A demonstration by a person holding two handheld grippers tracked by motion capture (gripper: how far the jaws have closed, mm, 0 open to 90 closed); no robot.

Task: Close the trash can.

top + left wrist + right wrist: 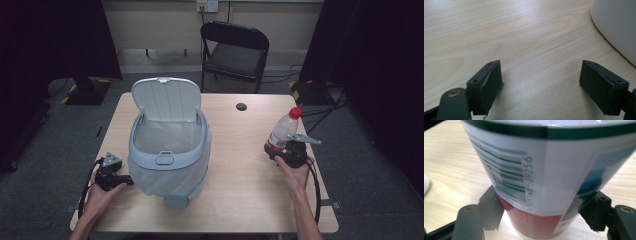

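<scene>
Right gripper (541, 220): my jaws pinch the bottle (541, 170) low on its label, barcode facing me; in the high view I see it tilted, red cap away from me, at the table's right side.
Left gripper (540, 85): my jaws stand spread over bare wood, nothing between them.
Table (240, 200): light wood.
Bin (167, 150): just right of my left gripper, lid (166, 98) raised, liner inside.
Chair (234, 50): black, beyond the table.

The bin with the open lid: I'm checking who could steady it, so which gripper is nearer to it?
Left. The left gripper sits just beside the bin, jaws open over bare table. The right gripper is across the table, closed on the bottle.
</scene>
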